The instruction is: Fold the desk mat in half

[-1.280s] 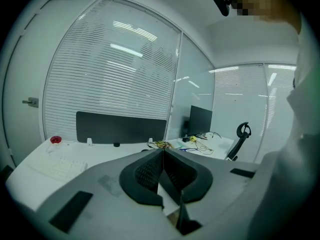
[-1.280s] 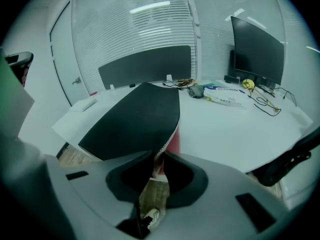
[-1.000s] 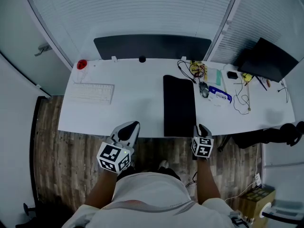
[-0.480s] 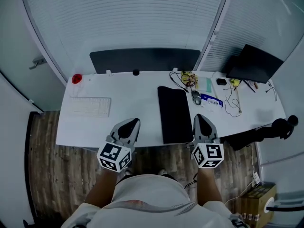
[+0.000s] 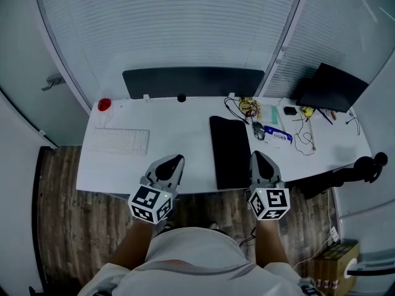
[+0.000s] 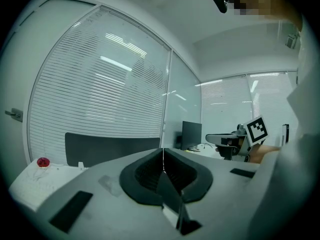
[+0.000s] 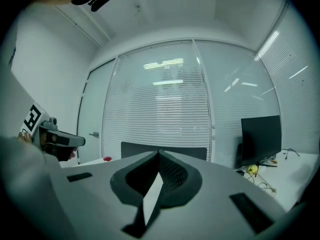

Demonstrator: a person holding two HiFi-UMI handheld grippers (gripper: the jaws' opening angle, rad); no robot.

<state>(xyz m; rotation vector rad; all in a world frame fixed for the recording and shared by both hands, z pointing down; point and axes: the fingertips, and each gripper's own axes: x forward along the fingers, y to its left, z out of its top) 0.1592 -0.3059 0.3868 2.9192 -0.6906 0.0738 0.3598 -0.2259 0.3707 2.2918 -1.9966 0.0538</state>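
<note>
Nearest, both pairs of tongs are held level above the near edge of the worktop, pointing away from the person. The left tongs are closed, their two halves meeting in a thin line with nothing between them. The right tongs are closed just as tightly and are also empty.

The desk mat lies flat on the worktop between them, just left of the right tongs and apart from both. It forms a narrow dark strip running near to far, with its near end at the worktop's near edge.

Farther left, a white keyboard lies well apart from the mat. To the mat's far right sit a blue-and-white packet and a tangle of cables. A small red object rests at the far left corner, and a dark panel stands along the far edge. A black monitor stands at the far right, before slatted blinds.
</note>
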